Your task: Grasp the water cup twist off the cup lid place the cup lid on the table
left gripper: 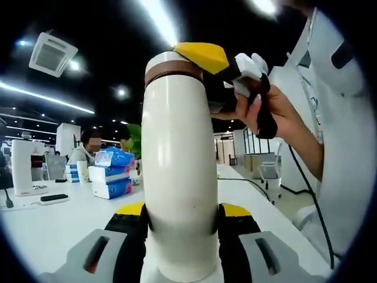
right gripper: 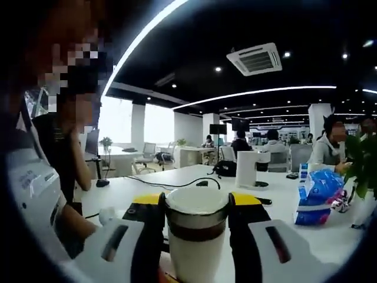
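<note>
A tall cream water cup (left gripper: pixel 179 171) stands upright between the black, yellow-tipped jaws of my left gripper (left gripper: pixel 182 213), which is shut on its body. The cup lid (left gripper: pixel 174 63), white with a brown band, sits on top of the cup. My right gripper (left gripper: pixel 207 58) comes in from the right in a person's hand (left gripper: pixel 265 109), with a yellow jaw tip against the lid. In the right gripper view the lid (right gripper: pixel 196 201) sits squeezed between the jaws of my right gripper (right gripper: pixel 196 206), with the cup body (right gripper: pixel 196 259) below it.
The white table (left gripper: pixel 47 227) carries blue tissue packs (left gripper: pixel 112 174), a white appliance (left gripper: pixel 23 168) and a black handset (left gripper: pixel 53 198). A blue pack (right gripper: pixel 315 197), a plant (right gripper: pixel 359 165) and a black cable (right gripper: pixel 177 183) lie beyond. People sit further back.
</note>
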A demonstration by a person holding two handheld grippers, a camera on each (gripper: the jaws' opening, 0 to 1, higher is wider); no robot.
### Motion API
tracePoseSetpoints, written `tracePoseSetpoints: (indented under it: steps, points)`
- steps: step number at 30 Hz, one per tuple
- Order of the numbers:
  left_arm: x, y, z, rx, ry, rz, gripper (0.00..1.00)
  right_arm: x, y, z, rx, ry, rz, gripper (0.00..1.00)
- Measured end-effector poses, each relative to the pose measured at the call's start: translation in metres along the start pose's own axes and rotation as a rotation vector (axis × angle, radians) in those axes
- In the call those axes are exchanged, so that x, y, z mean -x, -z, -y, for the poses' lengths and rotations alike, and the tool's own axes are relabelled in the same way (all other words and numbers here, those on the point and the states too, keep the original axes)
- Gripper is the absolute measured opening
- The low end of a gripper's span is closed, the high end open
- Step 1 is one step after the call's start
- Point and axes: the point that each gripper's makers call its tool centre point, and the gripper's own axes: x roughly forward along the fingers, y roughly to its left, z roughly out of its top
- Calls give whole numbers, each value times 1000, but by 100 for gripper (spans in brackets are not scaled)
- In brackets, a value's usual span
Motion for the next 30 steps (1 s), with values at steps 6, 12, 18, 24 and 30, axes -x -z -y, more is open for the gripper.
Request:
tracePoseSetpoints:
  steps: [6, 12, 18, 24, 30]
  points:
    - [0, 0, 0, -5, -1, -1, 48, 2, 0, -4, -12, -145, 0, 45]
    - [-1, 1, -1, -10, -7, -4, 49, 1, 1, -4, -25, -278, -27, 45]
    - [-1, 2, -1, -10, -7, -3, 49, 4, 1, -4, -17, -369, -15, 44]
    - [-1, 2, 1, -11, -3, -3, 49, 6, 1, -9, -6, -467, -20, 45]
    - [0, 2, 2, -8, -1, -3, 48, 7, 2, -12, 6, -559, -20, 45]
